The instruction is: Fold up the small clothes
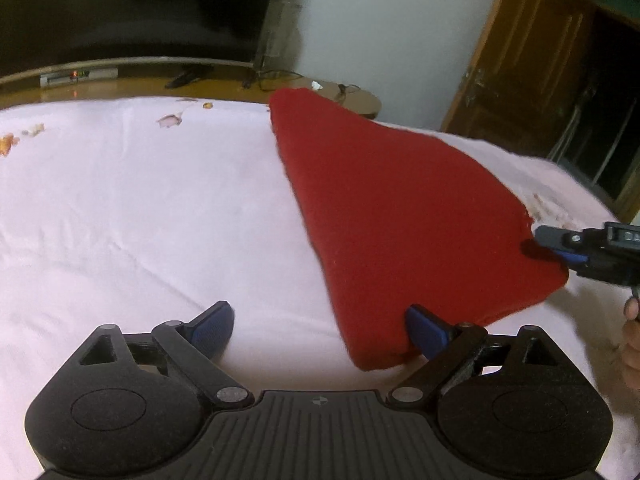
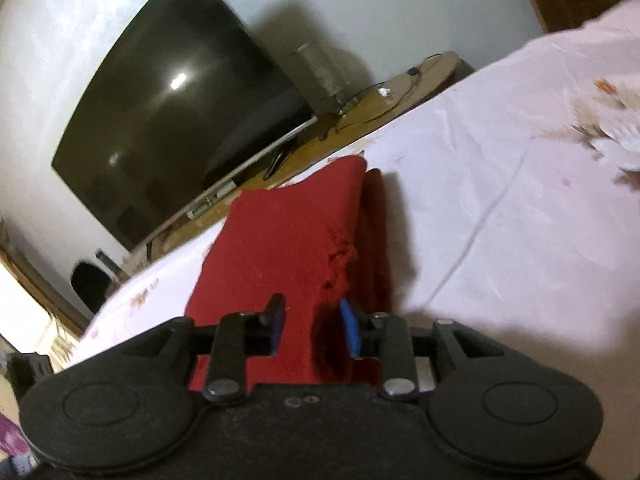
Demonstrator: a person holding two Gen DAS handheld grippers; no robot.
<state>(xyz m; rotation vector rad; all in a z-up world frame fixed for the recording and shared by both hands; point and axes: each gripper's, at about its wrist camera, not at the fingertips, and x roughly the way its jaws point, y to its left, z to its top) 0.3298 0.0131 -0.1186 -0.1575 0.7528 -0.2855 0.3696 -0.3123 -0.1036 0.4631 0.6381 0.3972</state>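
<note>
A red folded cloth lies on the pink bed sheet, running from the far edge toward me. My left gripper is open wide just above the sheet. Its right fingertip sits against the cloth's near corner, and its left finger is over bare sheet. My right gripper comes in from the right at the cloth's side edge. In the right wrist view the red cloth lies between and under the parted jaws of the right gripper, and the pads do not press on it.
A large dark television stands on a wooden stand beyond the bed's far edge. A wooden door is at the right. A person's hand shows at the right edge. Floral prints mark the sheet.
</note>
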